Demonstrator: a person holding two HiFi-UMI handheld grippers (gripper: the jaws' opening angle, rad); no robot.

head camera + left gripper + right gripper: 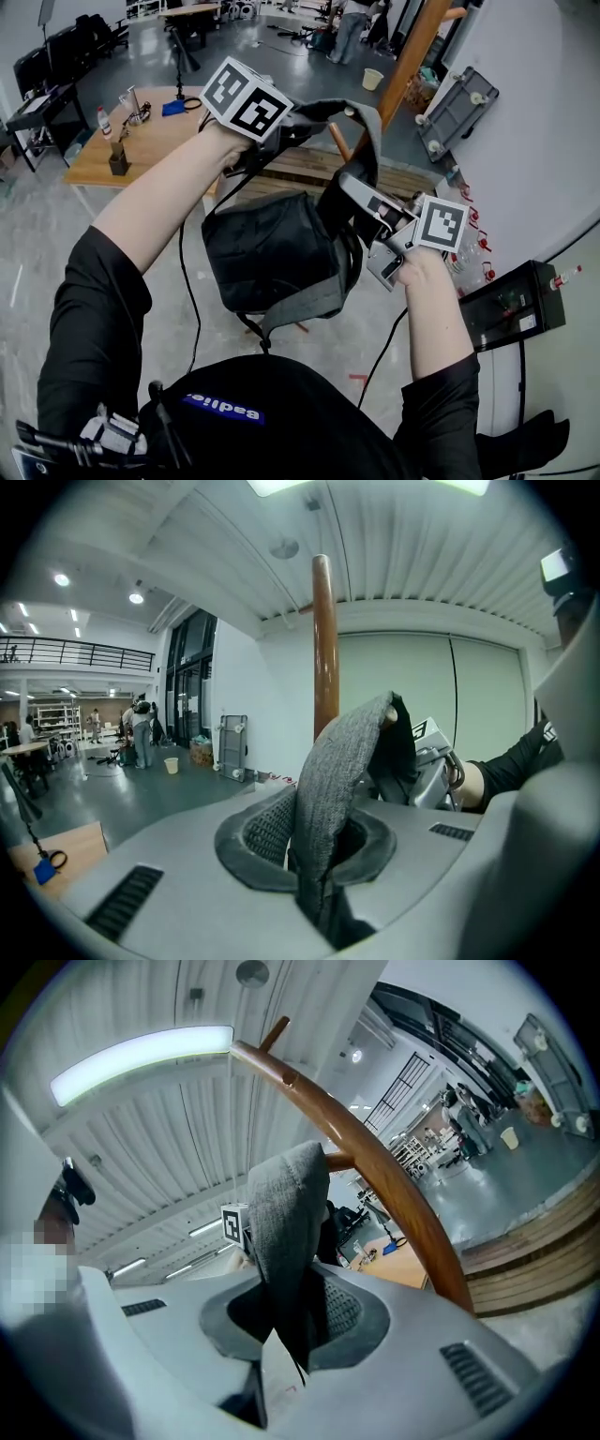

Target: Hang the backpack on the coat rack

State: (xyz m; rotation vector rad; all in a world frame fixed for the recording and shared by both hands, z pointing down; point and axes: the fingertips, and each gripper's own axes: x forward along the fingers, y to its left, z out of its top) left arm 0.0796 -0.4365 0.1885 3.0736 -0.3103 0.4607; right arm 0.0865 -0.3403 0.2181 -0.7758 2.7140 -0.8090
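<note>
Backpack (272, 248), black, hangs in air below + between both grippers. L gripper (286, 129): jaws nearly together, pinching grey strap (323, 799); fabric stands up out of jaws, bends over toward R side. R gripper (364, 204): jaws also pressed on same strap, fabric upright between pads. Strap arches from L gripper up over bag top, down to R gripper. Coat rack (413, 49), wooden pole, just beyond both grippers; peg (339, 141) right behind strap arch, contact w/ strap unclear. Wooden table (150, 141) further off, L of L gripper
</note>
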